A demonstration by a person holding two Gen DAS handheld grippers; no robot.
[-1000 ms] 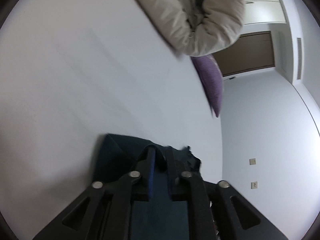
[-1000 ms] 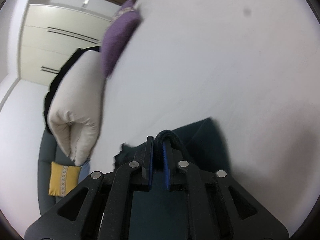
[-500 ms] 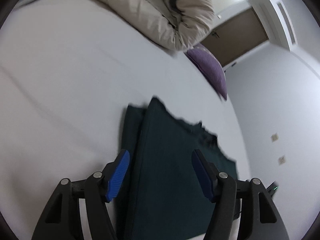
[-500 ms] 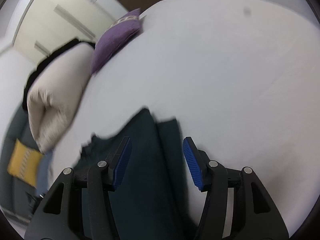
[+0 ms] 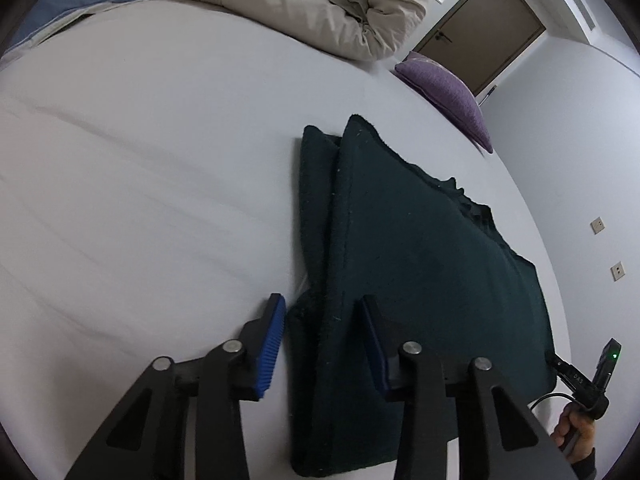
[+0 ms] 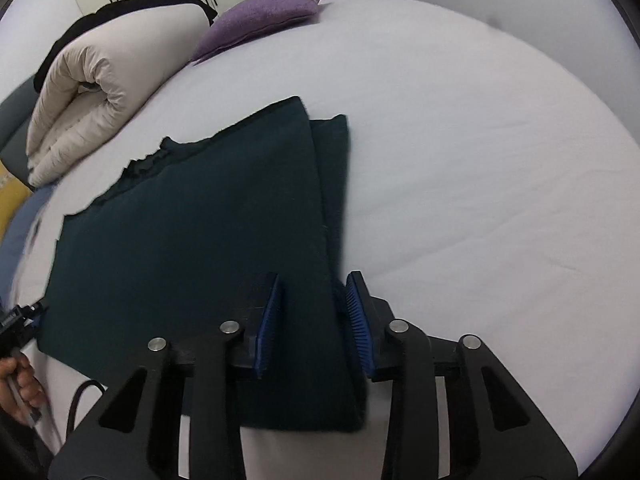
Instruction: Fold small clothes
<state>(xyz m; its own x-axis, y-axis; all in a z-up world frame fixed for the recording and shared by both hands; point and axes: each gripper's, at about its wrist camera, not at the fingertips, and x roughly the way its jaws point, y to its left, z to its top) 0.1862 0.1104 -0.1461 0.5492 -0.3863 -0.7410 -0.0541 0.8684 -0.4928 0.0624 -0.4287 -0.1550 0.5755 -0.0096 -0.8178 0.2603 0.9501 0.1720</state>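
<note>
A dark green garment (image 5: 420,264) lies folded flat on the white bed sheet (image 5: 140,160); a narrower layer sticks out along its left edge. It also shows in the right wrist view (image 6: 200,220), with the narrower layer along its right edge. My left gripper (image 5: 322,312) is open, its jaws on either side of the garment's near left edge. My right gripper (image 6: 314,292) is open, its jaws on either side of the garment's near right edge. Neither holds anything.
A rolled beige duvet (image 5: 300,4) and a purple pillow (image 5: 448,92) lie at the far end of the bed; both show in the right wrist view, duvet (image 6: 108,96) and pillow (image 6: 260,16). The other gripper and hand show at the edge (image 5: 588,392).
Both grippers were shut on the garment's edge a second ago. They have opened, let it go and drawn back, and the garment now lies folded flat.
</note>
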